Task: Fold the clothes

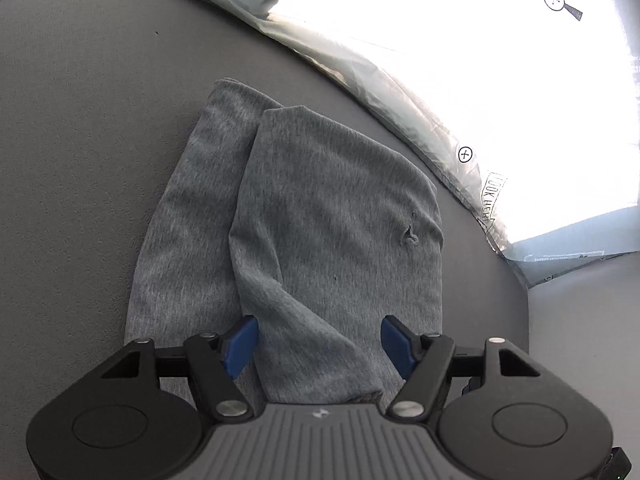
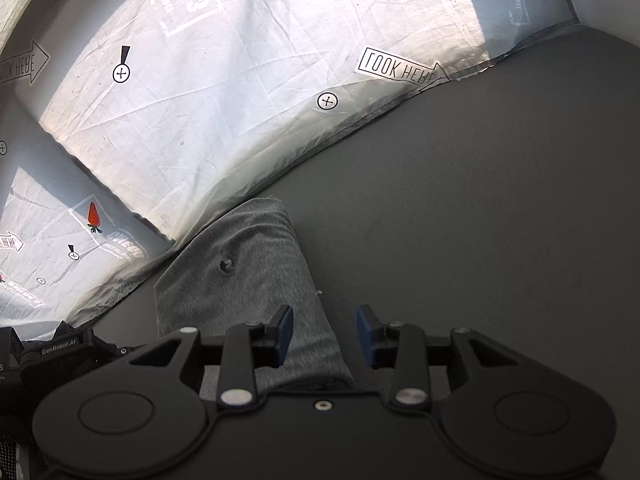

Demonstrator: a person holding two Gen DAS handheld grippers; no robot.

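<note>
Grey garment [image 1: 320,220], folded, lies flat on dark grey surface [image 1: 80,120], small hole near its right edge. Left gripper [image 1: 318,342] over garment's near end, blue pads [image 1: 240,346] spread apart, gripping nothing. Right gripper [image 2: 324,334] at garment's right edge, jaws parted, empty. Beyond garment, pale printed sheet [image 2: 240,80] reads "LOOK HERE" in arrows; "GenRobot.AI" on black device [image 2: 60,354].

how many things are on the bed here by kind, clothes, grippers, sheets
grey garment, partly folded: 1
grippers, left gripper and right gripper, both open, holding nothing: 2
dark grey mat under the garment: 1
pale printed sheet beside the mat: 1
total: 5
</note>
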